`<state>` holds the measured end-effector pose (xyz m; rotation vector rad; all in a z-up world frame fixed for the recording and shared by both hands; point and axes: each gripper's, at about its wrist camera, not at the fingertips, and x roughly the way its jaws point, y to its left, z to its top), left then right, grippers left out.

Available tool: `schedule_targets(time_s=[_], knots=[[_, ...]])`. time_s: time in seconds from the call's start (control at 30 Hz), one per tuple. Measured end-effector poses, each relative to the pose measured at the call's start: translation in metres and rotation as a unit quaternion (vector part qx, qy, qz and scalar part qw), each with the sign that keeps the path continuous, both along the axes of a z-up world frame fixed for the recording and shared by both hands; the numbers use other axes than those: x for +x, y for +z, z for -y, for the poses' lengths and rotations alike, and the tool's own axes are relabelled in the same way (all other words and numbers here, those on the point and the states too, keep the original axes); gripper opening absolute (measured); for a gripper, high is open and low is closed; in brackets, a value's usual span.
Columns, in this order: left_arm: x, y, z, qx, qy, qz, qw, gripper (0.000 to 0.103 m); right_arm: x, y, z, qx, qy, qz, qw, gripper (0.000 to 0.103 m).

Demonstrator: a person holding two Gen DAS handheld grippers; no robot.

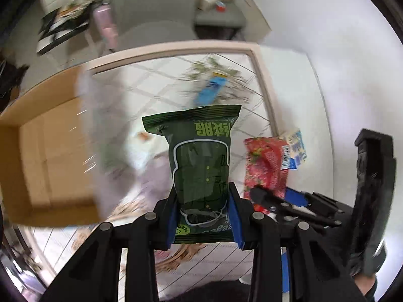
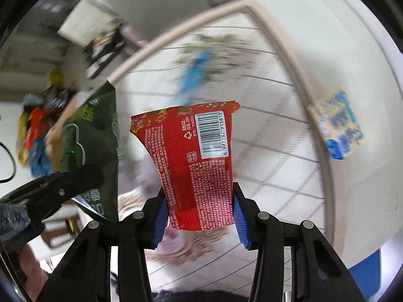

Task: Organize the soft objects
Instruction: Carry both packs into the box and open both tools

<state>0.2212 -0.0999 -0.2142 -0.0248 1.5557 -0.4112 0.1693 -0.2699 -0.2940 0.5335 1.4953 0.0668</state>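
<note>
**Two snack bags held aloft, box to the left**

At the centre of the left wrist view, the left gripper [image 1: 204,216] pinches the lower end of a green snack bag [image 1: 200,161], which stands up above the tiled mat [image 1: 161,85]. In the middle of the right wrist view, the right gripper [image 2: 200,214] is pressed onto a red snack bag [image 2: 194,161] the same way — barcode side facing the camera.

Both bags look light, crinkly and puffed with air; the film is probably slick, so the sealed end looks the surest hold, and a hard squeeze could crush the contents.

The open cardboard box [image 1: 50,156] fills the left of the left wrist view, its near wall the edge to clear. The bags hang close together, while a blue-and-yellow packet [image 2: 337,128] lies at the right, beyond the mat's border.
</note>
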Motion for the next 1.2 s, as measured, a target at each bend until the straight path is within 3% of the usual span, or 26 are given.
schedule_targets(time_s=[0.17,0.27,0.37,0.57,0.87,1.0,1.1,1.17,1.2], knots=[[-0.003,0.031,-0.091,-0.003,0.071,0.015,0.9974,0.032,0.009,0.048,-0.071,0.030,0.065,0.027,0.997,0.048],[0.009,0.033,-0.147,0.000,0.106,0.022,0.9941,0.032,0.031,0.059,-0.134,0.026,0.098,0.038,0.994,0.048],[0.028,0.017,-0.187,-0.002,0.124,0.006,0.9922,0.032,0.054,0.055,-0.187,0.007,0.113,0.034,0.993,0.048],[0.086,-0.031,-0.229,0.004,0.109,-0.021,0.9938,0.032,0.104,0.027,-0.275,-0.051,0.134,0.010,0.990,0.048],[0.145,-0.111,-0.245,-0.001,0.068,-0.076,0.9948,0.032,0.175,-0.050,-0.312,-0.109,0.128,-0.031,0.985,0.048],[0.154,-0.131,-0.250,-0.008,0.064,-0.096,0.9932,0.033,0.187,-0.065,-0.316,-0.126,0.119,-0.039,0.984,0.048],[0.159,-0.135,-0.251,0.012,0.068,-0.091,0.9934,0.034,0.193,-0.071,-0.314,-0.134,0.114,-0.038,0.984,0.050],[0.161,-0.134,-0.251,0.019,0.066,-0.086,0.9939,0.044,0.193,-0.069,-0.315,-0.130,0.109,-0.036,0.985,0.064],[0.161,-0.132,-0.252,0.022,0.065,-0.081,0.9943,0.048,0.194,-0.068,-0.316,-0.130,0.107,-0.033,0.985,0.077]])
